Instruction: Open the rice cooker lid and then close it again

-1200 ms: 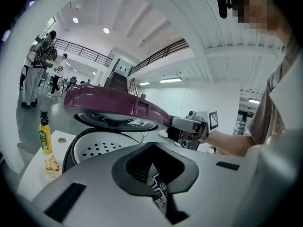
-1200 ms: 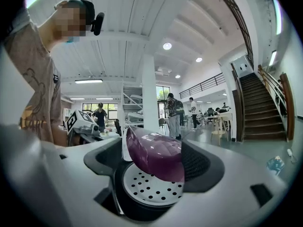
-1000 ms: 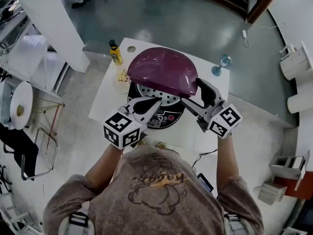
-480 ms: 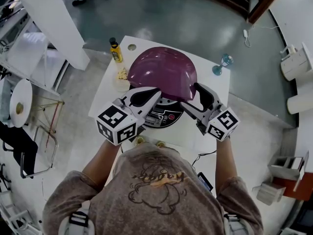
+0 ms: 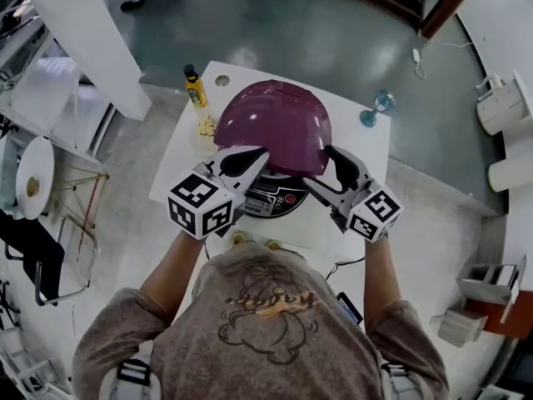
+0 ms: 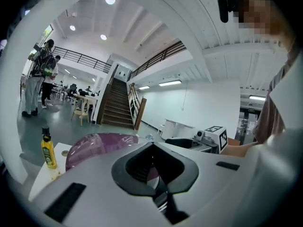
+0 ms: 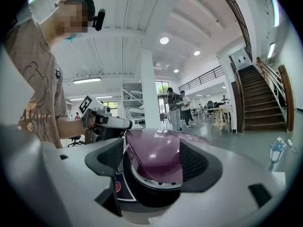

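The rice cooker (image 5: 275,200) stands on a white table (image 5: 358,144), and its purple domed lid (image 5: 275,123) lies low over the body. My right gripper (image 5: 329,173) is closed across the lid's right front rim, one jaw over the dome and one under the edge. The right gripper view shows the lid (image 7: 156,157) filling the gap between both pads. At the lid's left front edge, my left gripper (image 5: 260,154) is shut with nothing in it. In the left gripper view the tips (image 6: 152,144) meet, with the lid (image 6: 94,148) behind them.
A yellow bottle (image 5: 196,88) and a small dish of food (image 5: 208,130) stand at the table's left side. Off the table's far right corner is a blue glass object (image 5: 375,111). A cable (image 5: 346,265) hangs off the near edge. Shelving and chairs stand to the left.
The lid has swung down from half raised to nearly flat, hiding the perforated inner plate. My right gripper sank with it, and the left gripper shifted slightly.
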Motion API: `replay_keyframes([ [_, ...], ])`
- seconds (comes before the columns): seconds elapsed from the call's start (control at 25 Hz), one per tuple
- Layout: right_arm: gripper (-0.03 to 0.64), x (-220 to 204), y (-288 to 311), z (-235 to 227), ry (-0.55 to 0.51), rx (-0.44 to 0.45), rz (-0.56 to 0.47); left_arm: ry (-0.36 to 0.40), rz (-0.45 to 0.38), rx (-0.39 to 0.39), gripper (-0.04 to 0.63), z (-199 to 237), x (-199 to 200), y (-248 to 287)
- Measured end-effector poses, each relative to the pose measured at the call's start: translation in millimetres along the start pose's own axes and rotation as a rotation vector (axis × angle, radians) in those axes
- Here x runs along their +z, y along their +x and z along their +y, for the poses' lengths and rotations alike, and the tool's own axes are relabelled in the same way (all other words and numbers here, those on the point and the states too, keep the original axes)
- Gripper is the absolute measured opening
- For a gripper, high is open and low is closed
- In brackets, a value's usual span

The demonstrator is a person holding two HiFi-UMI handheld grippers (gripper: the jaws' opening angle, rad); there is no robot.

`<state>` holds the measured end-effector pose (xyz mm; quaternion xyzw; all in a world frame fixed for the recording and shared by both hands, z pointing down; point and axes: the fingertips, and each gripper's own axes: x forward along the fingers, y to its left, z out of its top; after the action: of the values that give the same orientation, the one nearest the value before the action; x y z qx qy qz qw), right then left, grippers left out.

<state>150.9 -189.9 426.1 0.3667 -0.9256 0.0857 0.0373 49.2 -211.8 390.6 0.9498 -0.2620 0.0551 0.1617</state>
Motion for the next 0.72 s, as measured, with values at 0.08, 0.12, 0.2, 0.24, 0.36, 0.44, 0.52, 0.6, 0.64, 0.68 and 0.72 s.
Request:
replay_keyframes([
  [0.08, 0.364, -0.8, 0.2, 0.2, 0.017, 0.001, -0.008, -0.006, 0.004, 0.001, 0.02, 0.4, -3.9, -0.5],
  [0.12, 0.364, -1.6, 0.1, 0.4, 0.023, 0.0, -0.011, -0.008, 0.006, 0.002, 0.02, 0.6, -5.5, -0.8],
  [0.2, 0.364, -3.4, -0.6, 1.2, 0.031, -0.001, -0.012, -0.007, 0.014, 0.008, 0.02, 1.4, -8.6, -1.1],
  [0.24, 0.364, -4.5, -0.8, 1.5, 0.034, -0.001, -0.012, -0.007, 0.017, 0.011, 0.02, 1.7, -10.4, -1.1],
  [0.36, 0.364, -8.5, -1.3, 1.5, 0.043, 0.0, -0.009, -0.002, 0.029, 0.021, 0.02, 1.9, -16.2, -0.4],
  [0.44, 0.364, -10.8, -1.2, 2.1, 0.053, -0.003, -0.008, 0.003, 0.037, 0.027, 0.02, 2.1, -20.2, -1.1],
  [0.52, 0.364, -12.4, -0.7, 3.0, 0.062, -0.005, -0.009, -0.001, 0.043, 0.03, 0.02, 2.7, -23.4, -2.2],
  [0.6, 0.362, -13.7, -0.5, 3.1, 0.067, -0.006, -0.006, -0.009, 0.049, 0.03, 0.02, 3.5, -26.2, -2.5],
  [0.64, 0.36, -14.5, -0.5, 3.0, 0.068, -0.006, -0.003, -0.011, 0.052, 0.031, 0.02, 3.8, -27.7, -2.5],
  [0.68, 0.356, -15.5, -0.4, 3.0, 0.07, -0.006, -0.001, -0.014, 0.055, 0.033, 0.02, 4.2, -29.4, -2.7],
  [0.72, 0.354, -16.6, -0.4, 3.1, 0.074, -0.006, -0.001, -0.017, 0.057, 0.034, 0.02, 4.5, -30.9, -3.0],
])
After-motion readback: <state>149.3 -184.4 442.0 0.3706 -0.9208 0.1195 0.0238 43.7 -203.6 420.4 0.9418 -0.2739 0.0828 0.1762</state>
